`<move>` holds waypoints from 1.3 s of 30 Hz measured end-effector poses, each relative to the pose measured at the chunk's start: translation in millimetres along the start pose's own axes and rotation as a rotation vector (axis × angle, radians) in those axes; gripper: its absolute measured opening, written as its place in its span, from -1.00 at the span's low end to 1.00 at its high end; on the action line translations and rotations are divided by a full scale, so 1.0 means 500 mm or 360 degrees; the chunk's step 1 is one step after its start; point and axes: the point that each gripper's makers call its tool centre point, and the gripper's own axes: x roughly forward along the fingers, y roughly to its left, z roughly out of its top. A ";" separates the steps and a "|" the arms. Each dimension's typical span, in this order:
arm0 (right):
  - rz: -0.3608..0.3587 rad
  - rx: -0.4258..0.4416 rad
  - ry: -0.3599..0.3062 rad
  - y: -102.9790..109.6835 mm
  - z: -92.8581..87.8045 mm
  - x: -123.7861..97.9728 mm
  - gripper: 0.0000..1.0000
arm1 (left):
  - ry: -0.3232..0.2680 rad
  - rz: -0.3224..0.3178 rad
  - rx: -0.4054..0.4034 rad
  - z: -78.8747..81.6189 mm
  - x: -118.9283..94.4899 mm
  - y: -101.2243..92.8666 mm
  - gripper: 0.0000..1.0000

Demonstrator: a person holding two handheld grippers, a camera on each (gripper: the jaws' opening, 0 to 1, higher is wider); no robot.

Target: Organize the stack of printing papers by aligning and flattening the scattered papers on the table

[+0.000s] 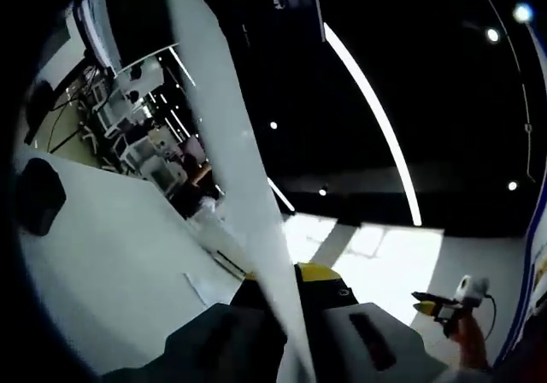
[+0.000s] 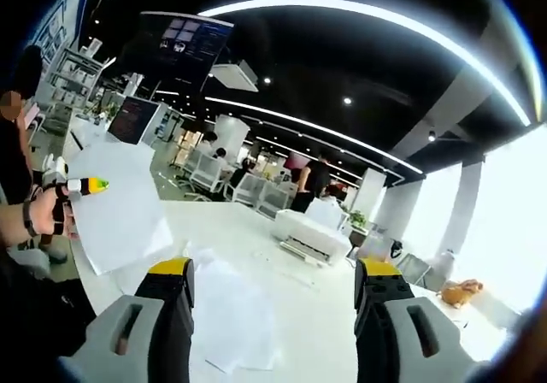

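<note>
This was a large open-plan office or tech workspace. A long curved strip light point(image 2: 359, 11) ran across a black ceiling dotted with small round spotlights point(image 2: 347, 101). A big dark hanging display screen point(image 2: 179, 45) showed rows of tiles. White desks with white office chairs point(image 2: 208, 173) stood in rows, people among them, and a broad white table point(image 2: 299, 306) carried a white desktop printer point(image 2: 312, 233).

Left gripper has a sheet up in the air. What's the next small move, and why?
Probably lower the sheet onto the loose papers on the table and square the edges. The left gripper is shut on the sheet and holds it above the table's near edge, while the right gripper is open and empty over the papers, free to steady them.
</note>
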 end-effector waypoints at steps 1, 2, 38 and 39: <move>0.0001 -0.0001 0.0002 0.001 -0.001 0.001 0.44 | 0.0001 0.0003 -0.0002 -0.001 -0.001 0.002 -0.89; 0.0002 0.0000 0.0006 0.001 -0.003 0.001 0.44 | 0.0001 0.0005 -0.0003 -0.002 -0.001 0.003 -0.89; 0.0067 0.0069 0.0198 0.015 -0.115 0.050 0.44 | 0.0002 0.0065 -0.0010 -0.015 -0.012 0.019 -0.89; 0.0068 0.0069 0.0203 0.015 -0.118 0.052 0.44 | 0.0002 0.0065 -0.0012 -0.016 -0.012 0.019 -0.89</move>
